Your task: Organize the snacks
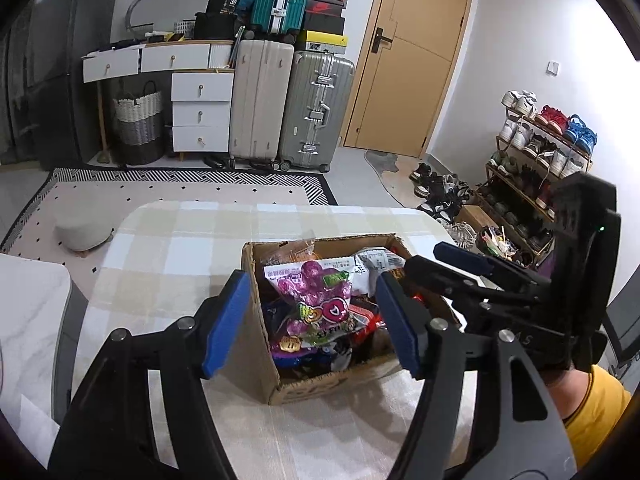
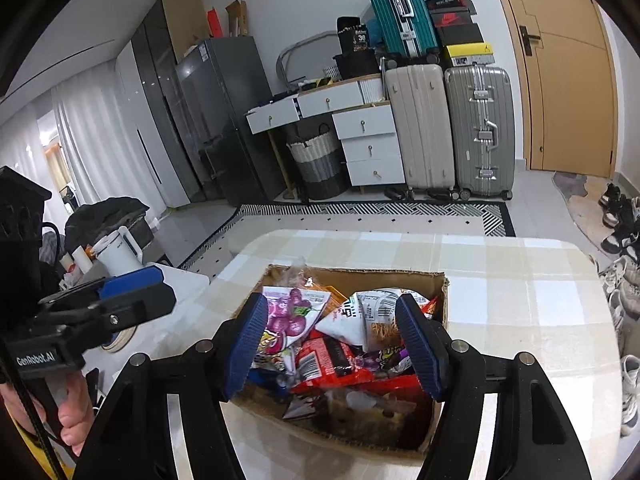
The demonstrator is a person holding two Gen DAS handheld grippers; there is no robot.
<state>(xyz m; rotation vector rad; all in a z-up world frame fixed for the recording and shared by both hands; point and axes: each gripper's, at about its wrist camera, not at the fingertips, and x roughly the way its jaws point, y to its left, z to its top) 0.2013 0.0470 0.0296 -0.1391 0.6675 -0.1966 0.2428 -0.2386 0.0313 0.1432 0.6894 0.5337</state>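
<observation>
An open cardboard box (image 1: 260, 344) (image 2: 360, 276) stands on the table's checked cloth (image 1: 168, 248), packed with several snack packets. A purple grape-print packet (image 1: 316, 300) (image 2: 290, 316) lies on top, beside a white packet (image 1: 376, 264) (image 2: 360, 316) and a red one (image 2: 332, 360). My left gripper (image 1: 312, 322) hovers over the box's near-left side, its blue pads wide apart and touching nothing. Above the box's near edge my right gripper (image 2: 332, 344) is open too, with only the packets below showing between its pads. Each gripper also appears in the other's view, the right gripper (image 1: 440, 270) and the left gripper (image 2: 148, 292).
A white side table (image 2: 176, 280) with a kettle (image 2: 118, 252) stands to the left of the table. A grey stool (image 1: 84, 228) sits on the rug beyond. Suitcases (image 1: 316, 112), drawers and a shoe rack (image 1: 536, 148) line the walls. A person's hand (image 2: 72, 412) holds the left gripper.
</observation>
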